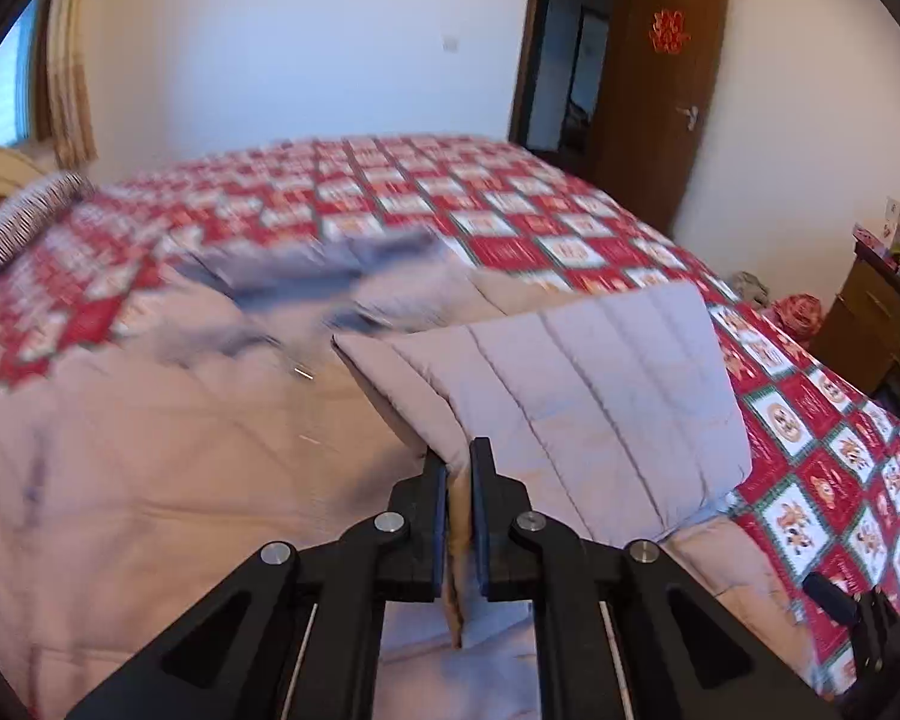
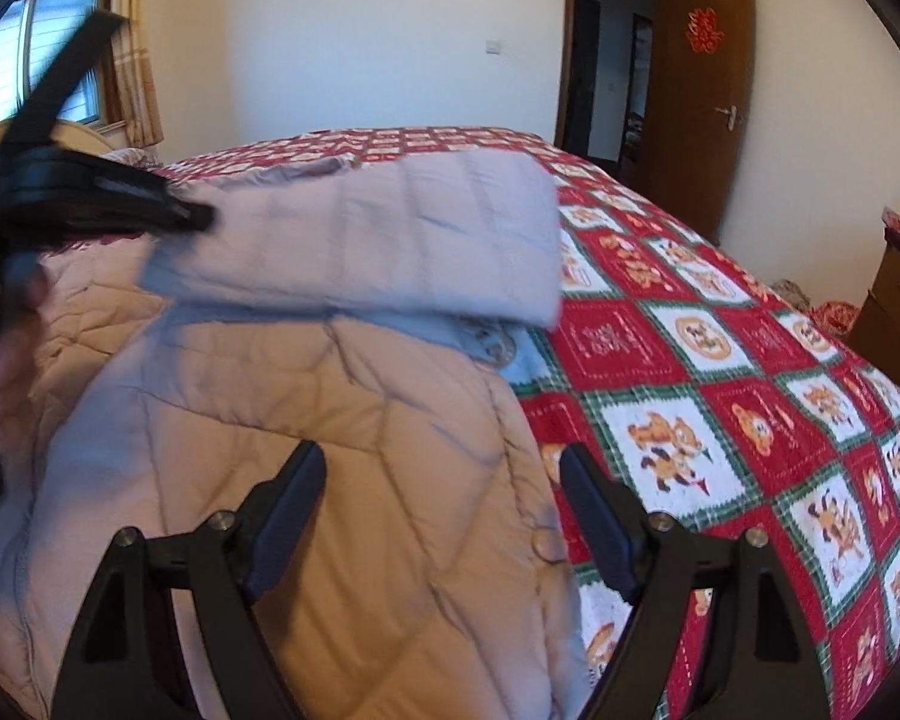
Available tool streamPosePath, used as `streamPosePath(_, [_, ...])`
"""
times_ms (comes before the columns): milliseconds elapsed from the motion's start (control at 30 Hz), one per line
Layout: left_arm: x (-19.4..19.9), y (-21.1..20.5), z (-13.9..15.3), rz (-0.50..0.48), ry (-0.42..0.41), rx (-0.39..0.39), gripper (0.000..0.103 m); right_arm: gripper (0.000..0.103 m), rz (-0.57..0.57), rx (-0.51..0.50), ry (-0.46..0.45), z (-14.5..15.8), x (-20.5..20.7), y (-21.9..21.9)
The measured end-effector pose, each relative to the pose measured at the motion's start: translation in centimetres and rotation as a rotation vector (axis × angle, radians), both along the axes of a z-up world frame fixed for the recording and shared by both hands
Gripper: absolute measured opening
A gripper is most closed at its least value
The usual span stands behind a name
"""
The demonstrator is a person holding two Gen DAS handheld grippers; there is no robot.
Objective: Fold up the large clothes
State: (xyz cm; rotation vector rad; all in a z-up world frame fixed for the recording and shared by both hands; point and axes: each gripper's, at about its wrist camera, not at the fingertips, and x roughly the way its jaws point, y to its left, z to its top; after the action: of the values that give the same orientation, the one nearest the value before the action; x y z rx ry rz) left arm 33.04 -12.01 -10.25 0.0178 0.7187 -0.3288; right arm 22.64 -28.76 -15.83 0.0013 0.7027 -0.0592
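A large beige quilted coat [image 1: 150, 468] lies spread on the bed; it also shows in the right wrist view [image 2: 330, 480]. My left gripper [image 1: 459, 468] is shut on the edge of the coat's sleeve [image 1: 600, 384] and holds it lifted above the coat body. In the right wrist view the left gripper [image 2: 201, 216] shows at the upper left, pinching the raised sleeve [image 2: 390, 240]. My right gripper [image 2: 444, 480] is open and empty, hovering over the coat's right edge.
The bed has a red, white and green checked bedspread [image 2: 720, 360]. A pillow [image 1: 24, 216] lies at the head, left. A wooden door [image 2: 702, 90] stands open at the far wall. A wooden dresser [image 1: 870, 318] stands at the right.
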Motion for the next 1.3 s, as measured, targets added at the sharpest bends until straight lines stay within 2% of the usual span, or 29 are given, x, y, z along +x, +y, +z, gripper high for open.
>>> streamPosePath(67, [-0.3, 2.5, 0.9, 0.030, -0.038, 0.022, 0.007, 0.083, -0.006, 0.015, 0.012, -0.3, 0.1, -0.2])
streamPosePath(200, [-0.3, 5.8, 0.6, 0.083, -0.072, 0.095, 0.007, 0.083, 0.008, 0.014, 0.016, -0.5, -0.1, 0.7])
streamPosePath(267, [0.0, 6.7, -0.3, 0.111, -0.053, 0.142, 0.008, 0.083, 0.022, 0.011, 0.024, -0.6, -0.1, 1.2])
streamPosePath(333, [0.8, 7.4, -1.7, 0.135, 0.018, 0.172, 0.008, 0.083, 0.030, 0.018, 0.039, -0.6, 0.0, 1.4])
streamPosePath(467, [1.2, 9.1, -2.6, 0.254, 0.025, 0.250, 0.011, 0.083, 0.033, 0.055, 0.064, 0.1, 0.4, 0.8])
streamPosePath(567, [0.5, 11.1, -2.4, 0.302, 0.005, 0.243, 0.016, 0.083, 0.035, 0.052, 0.059, 1.3, 0.4, 0.2])
streamPosePath(667, [-0.2, 12.6, -0.9, 0.383, -0.055, 0.241, 0.019, 0.083, 0.039, 0.083, 0.038, 2.7, 0.9, -1.1])
streamPosePath(700, [-0.2, 12.8, -0.4, 0.391, -0.067, 0.230, 0.025, 0.083, 0.035, 0.092, 0.033, 3.2, 1.4, -1.6])
streamPosePath(733, [0.0, 12.8, 0.2, 0.374, -0.069, 0.204, 0.030, 0.083, 0.030, 0.092, 0.031, 3.7, 2.2, -2.1])
streamPosePath(800, [-0.2, 12.3, 0.9, 0.370, -0.083, 0.181, 0.061, 0.082, 0.012, 0.079, 0.008, 4.7, 3.9, -2.8])
streamPosePath(867, [-0.2, 10.9, 1.5, 0.351, -0.130, 0.153, 0.078, 0.071, 0.002, 0.086, -0.017, 5.5, 5.6, -3.2])
streamPosePath(900, [0.0, 10.1, 1.5, 0.348, -0.143, 0.153, 0.080, 0.067, -0.002, 0.091, -0.021, 5.8, 6.8, -3.4])
streamPosePath(967, [1.5, 8.4, 1.1, 0.331, -0.121, 0.155, 0.081, 0.053, 0.001, 0.105, -0.017, 5.9, 9.9, -3.2])
streamPosePath(1067, [4.9, 7.0, -0.6, 0.342, -0.048, 0.148, 0.081, 0.052, 0.014, 0.083, -0.028, 5.7, 14.7, -1.8])
streamPosePath(1167, [7.6, 6.4, -2.5, 0.371, 0.000, 0.154, 0.081, 0.052, 0.047, 0.116, -0.039, 5.1, 18.1, -0.8])
streamPosePath(1300, [9.8, 5.8, -5.7, 0.374, 0.063, 0.187, 0.081, 0.052, 0.100, 0.100, 0.015, 3.2, 22.1, 0.9])
